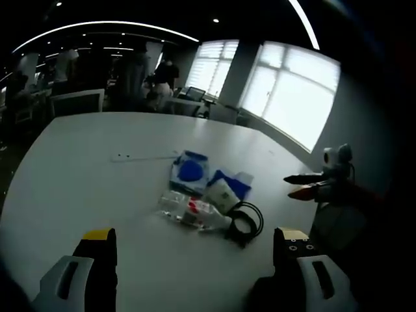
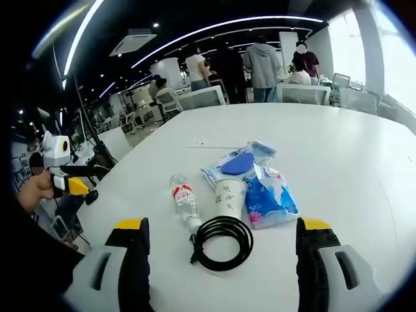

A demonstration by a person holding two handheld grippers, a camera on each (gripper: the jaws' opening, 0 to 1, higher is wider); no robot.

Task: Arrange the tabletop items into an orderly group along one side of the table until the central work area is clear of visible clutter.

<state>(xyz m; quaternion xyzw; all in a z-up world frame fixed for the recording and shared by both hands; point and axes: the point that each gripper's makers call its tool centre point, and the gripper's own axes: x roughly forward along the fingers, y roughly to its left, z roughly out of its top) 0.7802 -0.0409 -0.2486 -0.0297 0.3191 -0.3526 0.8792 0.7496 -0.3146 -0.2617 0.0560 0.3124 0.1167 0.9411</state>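
Several items lie in a cluster on the white table: a clear plastic bottle on its side, a paper cup on its side, a black coiled cable and two blue packets. My left gripper is open a short way in front of the bottle, holding nothing. In the right gripper view the cable is nearest, with the bottle, cup and blue packets behind it. My right gripper is open around nothing, just short of the cable.
A thin white strip lies on the table beyond the cluster. The right gripper comes in at the table's right edge. The left gripper, held by a hand, is off the table's left edge. Chairs and people stand beyond the far edge.
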